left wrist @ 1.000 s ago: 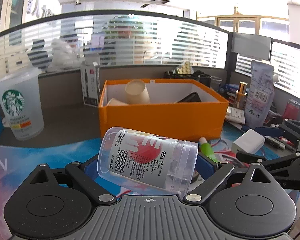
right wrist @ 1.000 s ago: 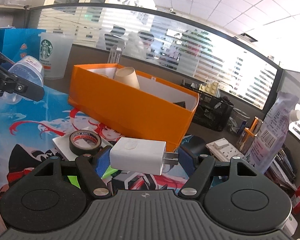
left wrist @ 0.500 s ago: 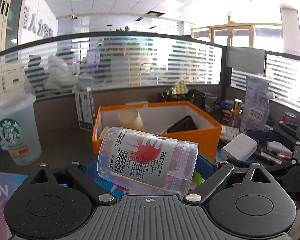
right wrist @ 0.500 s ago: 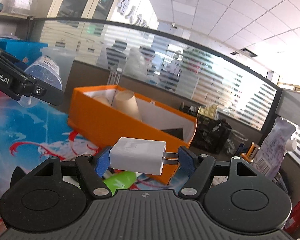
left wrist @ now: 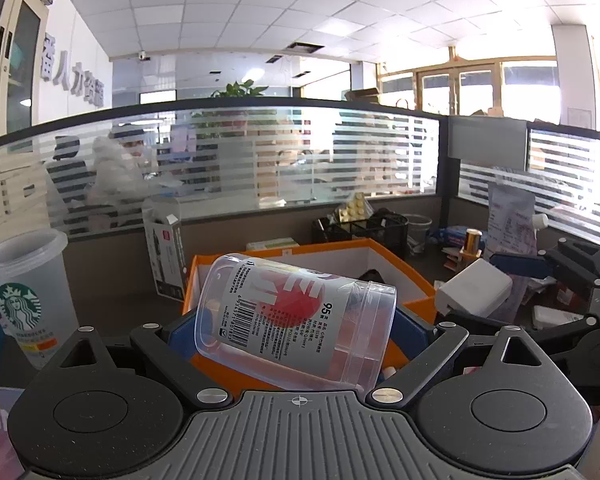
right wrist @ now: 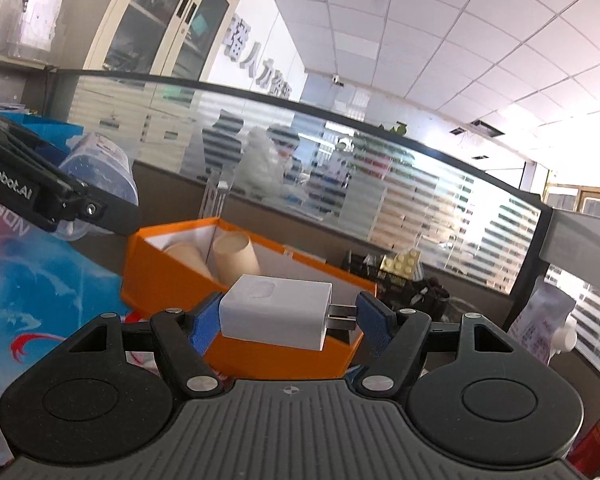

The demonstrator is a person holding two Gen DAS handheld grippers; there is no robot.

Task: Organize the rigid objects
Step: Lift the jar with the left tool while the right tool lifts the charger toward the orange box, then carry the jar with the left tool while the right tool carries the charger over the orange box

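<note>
The clear plastic jar with a red-and-white printed label (left wrist: 296, 320) lies tilted on its side between the blue pads of the left gripper (left wrist: 296, 334), which clamps it at both ends, and it hangs in front of the open orange cardboard box with a white lining (left wrist: 416, 280). To its right, the right gripper (right wrist: 286, 316) holds a white rectangular wall charger (right wrist: 276, 316) lengthwise, one pad on its flat end and the other on its metal prongs, also short of the box. Inside the box already sit two tan paper cups (right wrist: 236, 258) and some dark object I cannot make out, so I judge the sorting partly done, with these two pieces yet to go in and desk clutter likely left after them. The jar's label carries a barcode and "95"; the frosted tumbler (left wrist: 28, 300) at the left shows the green Starbucks siren; the left gripper's arm reads "Robot.AI".
</note>
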